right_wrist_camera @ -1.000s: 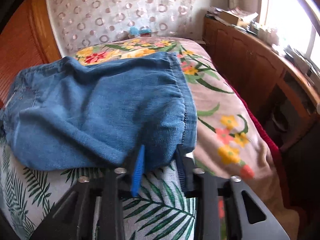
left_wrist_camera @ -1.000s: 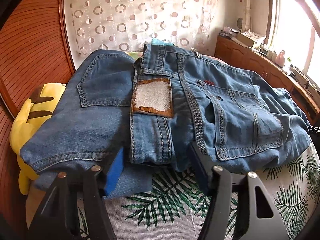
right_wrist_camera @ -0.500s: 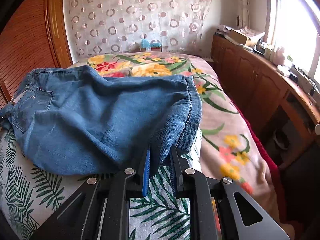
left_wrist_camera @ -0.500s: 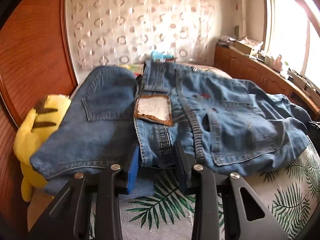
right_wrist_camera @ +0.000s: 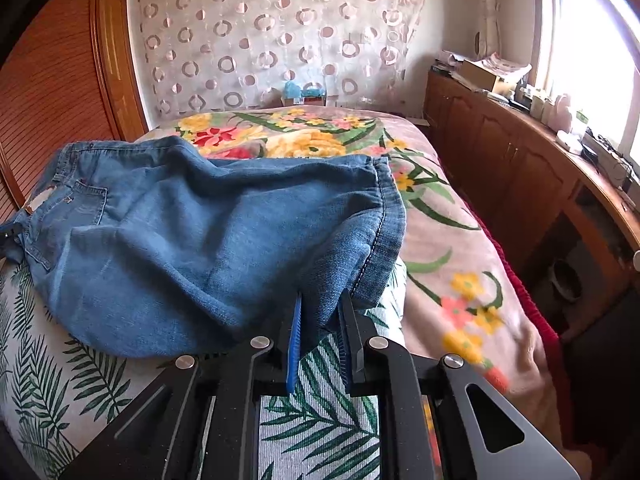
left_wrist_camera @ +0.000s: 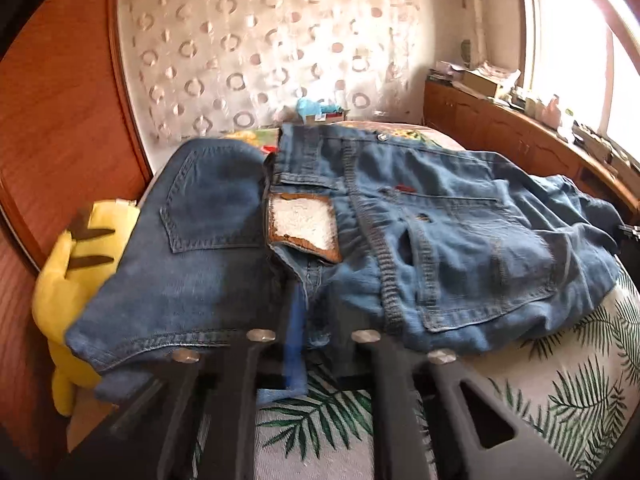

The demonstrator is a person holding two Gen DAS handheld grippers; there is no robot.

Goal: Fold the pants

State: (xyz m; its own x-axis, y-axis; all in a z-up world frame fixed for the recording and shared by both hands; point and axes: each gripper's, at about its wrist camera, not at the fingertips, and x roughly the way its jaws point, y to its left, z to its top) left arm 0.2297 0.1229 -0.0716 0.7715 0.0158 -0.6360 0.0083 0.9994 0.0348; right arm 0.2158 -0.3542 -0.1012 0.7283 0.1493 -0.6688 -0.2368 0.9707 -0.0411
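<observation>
Left wrist view is showing blue denim pants (left_wrist_camera: 420, 240) lying on a bed, back side up, with a stitched back pocket (left_wrist_camera: 212, 200) on the left and a brown leather waistband patch (left_wrist_camera: 304, 224) near the middle. The left gripper (left_wrist_camera: 316, 316) is sitting at the near edge of the pants, just below that patch, its jaws nearly together and pinching a fold of denim between the blue pads. A yellow plush toy (left_wrist_camera: 68, 280) is lying at the left, partly under the denim, against a wooden headboard (left_wrist_camera: 60, 100). A white sheet with green leaves (left_wrist_camera: 560, 380) is covering the bed beneath the grippers.

Right wrist view is showing the other end of the pants (right_wrist_camera: 208, 240), a leg lying bunched with its stitched hem on the right. The right gripper (right_wrist_camera: 320, 320) is clamping a near corner of this leg by the hem, its jaws narrow with cloth pressed between them. A floral blanket (right_wrist_camera: 440, 240) is spreading beyond and to the right of the denim. A wooden cabinet (right_wrist_camera: 520, 168) is running along the right wall under a bright window.
</observation>
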